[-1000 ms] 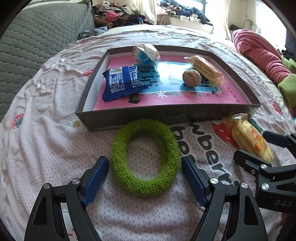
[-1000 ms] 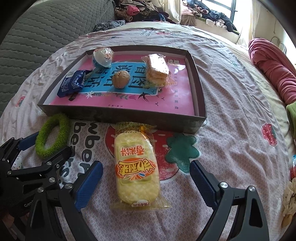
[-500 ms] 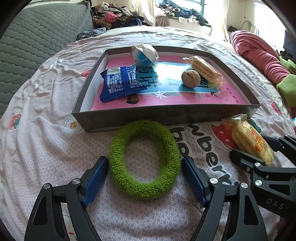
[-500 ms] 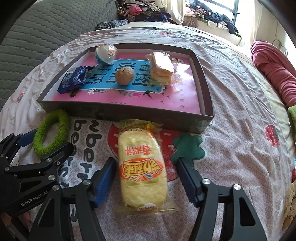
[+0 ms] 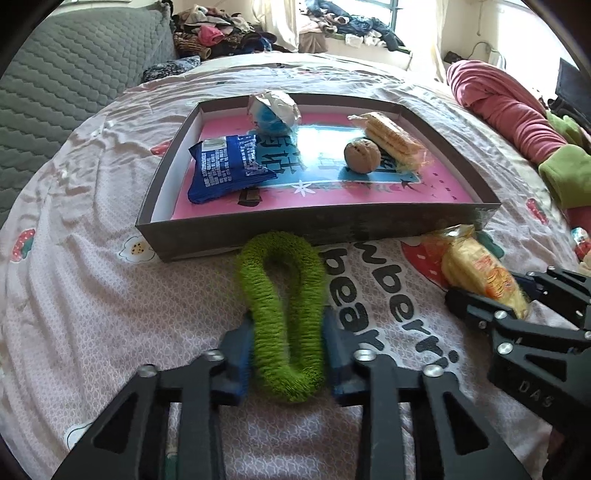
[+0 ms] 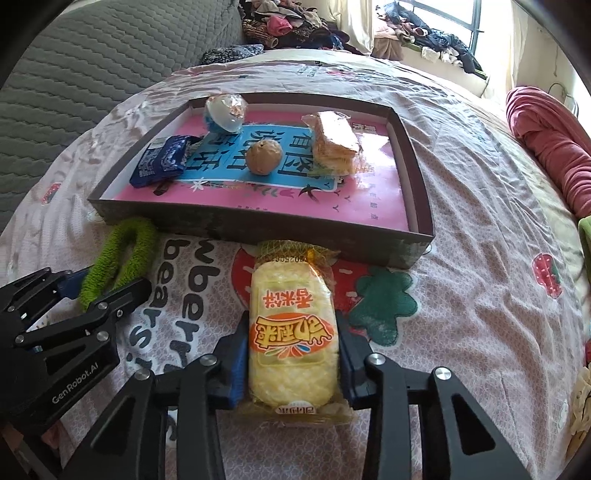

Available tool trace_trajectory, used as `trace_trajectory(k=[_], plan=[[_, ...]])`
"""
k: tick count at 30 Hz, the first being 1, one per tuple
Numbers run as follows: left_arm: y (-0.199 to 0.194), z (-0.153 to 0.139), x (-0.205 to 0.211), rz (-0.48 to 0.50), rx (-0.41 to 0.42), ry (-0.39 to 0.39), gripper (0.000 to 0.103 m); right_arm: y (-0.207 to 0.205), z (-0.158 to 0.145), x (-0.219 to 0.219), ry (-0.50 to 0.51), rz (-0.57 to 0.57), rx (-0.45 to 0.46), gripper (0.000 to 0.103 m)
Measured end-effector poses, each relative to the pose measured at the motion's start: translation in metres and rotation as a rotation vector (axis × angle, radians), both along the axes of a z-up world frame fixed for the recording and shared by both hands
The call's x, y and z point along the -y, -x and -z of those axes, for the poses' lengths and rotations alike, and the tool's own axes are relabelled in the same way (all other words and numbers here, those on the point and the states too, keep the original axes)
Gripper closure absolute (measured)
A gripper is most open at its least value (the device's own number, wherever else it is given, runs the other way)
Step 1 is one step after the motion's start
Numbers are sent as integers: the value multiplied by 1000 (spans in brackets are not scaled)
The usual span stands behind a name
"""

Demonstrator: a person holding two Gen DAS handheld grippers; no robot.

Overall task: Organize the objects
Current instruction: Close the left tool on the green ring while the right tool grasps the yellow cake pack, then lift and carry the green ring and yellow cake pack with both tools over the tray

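My left gripper is shut on a green fuzzy ring, squeezing it narrow on the bedsheet just in front of the box. My right gripper is shut on a yellow snack packet that lies on the sheet in front of the box. The shallow dark box with a pink floor holds a blue packet, a blue-and-white wrapped ball, a brown nut and a wrapped cracker stack. The ring also shows in the right wrist view, as does the box.
The bed has a printed pink sheet. A grey quilted cushion lies at the left. A red blanket and green cloth lie at the right. Piled clothes sit at the far end.
Both grippers have closed: the left fingers have squeezed the green ring from round to narrow, and the right fingers have closed onto the sides of the yellow packet.
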State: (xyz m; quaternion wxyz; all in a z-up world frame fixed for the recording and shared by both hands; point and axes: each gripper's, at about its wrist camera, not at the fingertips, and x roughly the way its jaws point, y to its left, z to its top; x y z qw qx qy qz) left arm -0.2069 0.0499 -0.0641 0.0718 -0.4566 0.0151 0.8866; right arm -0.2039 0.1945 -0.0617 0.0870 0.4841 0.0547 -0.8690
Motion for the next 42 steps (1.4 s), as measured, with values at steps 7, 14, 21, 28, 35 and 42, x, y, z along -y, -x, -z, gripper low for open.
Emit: trace_trajectory(k=[7, 14, 21, 28, 35, 42], plan=[[-7, -6, 1, 3, 8, -9, 83, -8, -3, 2, 13, -13, 5, 63], [-20, -19, 3, -2, 1, -3, 83, -21, -13, 2, 32, -11, 11, 63], [-35, -40, 4, -7, -22, 11, 83, -35, -31, 3, 31, -14, -2, 63], [-52, -65, 2, -7, -53, 20, 83, -51, -52, 2, 31, -10, -25, 63], [-67, -85, 2, -7, -76, 30, 83, -64, -74, 0, 36, -5, -53, 63], [-85, -107, 0, -4, -106, 30, 83, -80, -95, 1, 37, -9, -80, 63]])
